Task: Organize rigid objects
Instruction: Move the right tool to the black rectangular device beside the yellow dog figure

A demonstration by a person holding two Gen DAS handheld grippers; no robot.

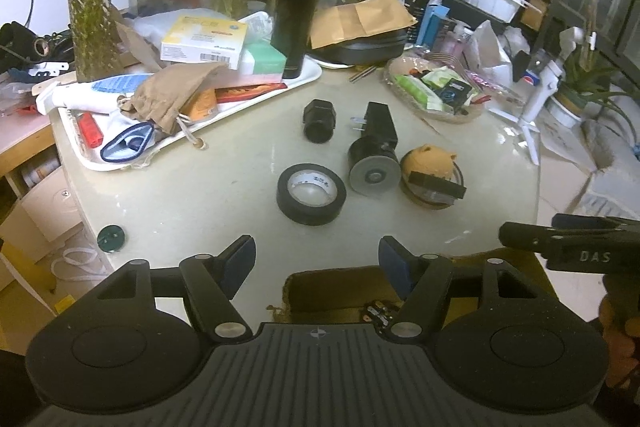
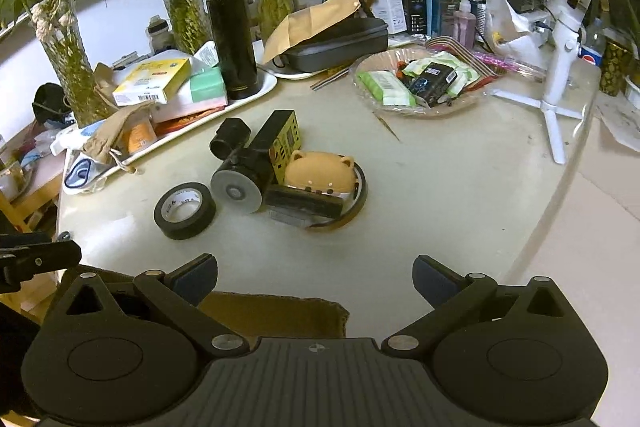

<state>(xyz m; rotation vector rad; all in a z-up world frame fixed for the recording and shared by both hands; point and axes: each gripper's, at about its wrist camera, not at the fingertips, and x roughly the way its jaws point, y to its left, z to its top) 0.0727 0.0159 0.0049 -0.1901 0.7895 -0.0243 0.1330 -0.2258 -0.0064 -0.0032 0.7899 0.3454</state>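
Observation:
Several rigid objects lie together mid-table: a black tape roll (image 1: 311, 193) (image 2: 185, 210), a black cylinder with a grey disc end (image 1: 374, 163) (image 2: 240, 187), a small black adapter (image 1: 319, 121) (image 2: 230, 139), a black block with plug prongs (image 1: 378, 119) (image 2: 282, 141) and an orange bear-shaped item on a round holder (image 1: 430, 173) (image 2: 320, 173). My left gripper (image 1: 316, 259) stands open with nothing between its fingers, above an open brown cardboard box (image 1: 340, 291) (image 2: 272, 313) at the table's near edge. My right gripper (image 2: 316, 279) is open and empty too, short of the objects.
A white tray (image 1: 280, 95) piled with boxes and a pouch sits at the back left, with a tall black flask (image 1: 296, 11) (image 2: 232, 35) on it. Plant vases stand behind. A clear dish of packets (image 2: 416, 83) and a white tripod (image 2: 556, 67) are at the right, near the table's curved edge.

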